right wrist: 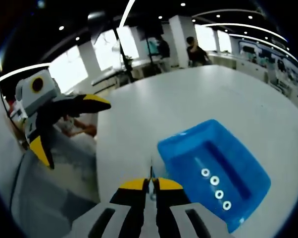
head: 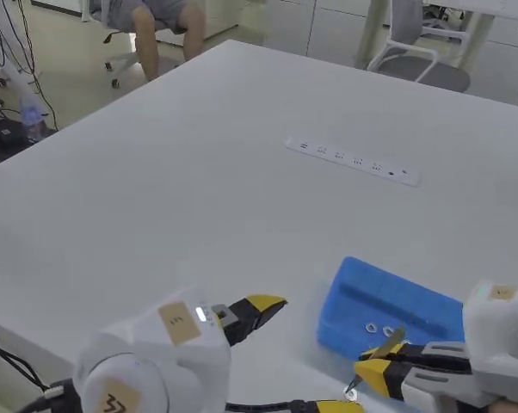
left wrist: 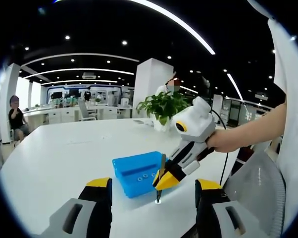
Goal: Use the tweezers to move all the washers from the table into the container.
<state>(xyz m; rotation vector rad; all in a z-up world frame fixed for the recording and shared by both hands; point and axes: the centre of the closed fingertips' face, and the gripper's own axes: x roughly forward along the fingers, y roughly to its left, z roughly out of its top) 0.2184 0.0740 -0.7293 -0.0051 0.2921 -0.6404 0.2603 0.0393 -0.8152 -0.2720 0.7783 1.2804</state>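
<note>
Tweezers sit clamped in right gripper — blue container just beside.

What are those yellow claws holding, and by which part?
The right gripper is shut on the tweezers, gripping them about mid-length, tips pointing down. The left gripper is open and holds nothing.

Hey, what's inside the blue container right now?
Four washers lie in a row on the floor of the blue container, seen in the right gripper view. In the head view the right gripper, holding the tweezers, covers its near corner, hiding some of them.
</note>
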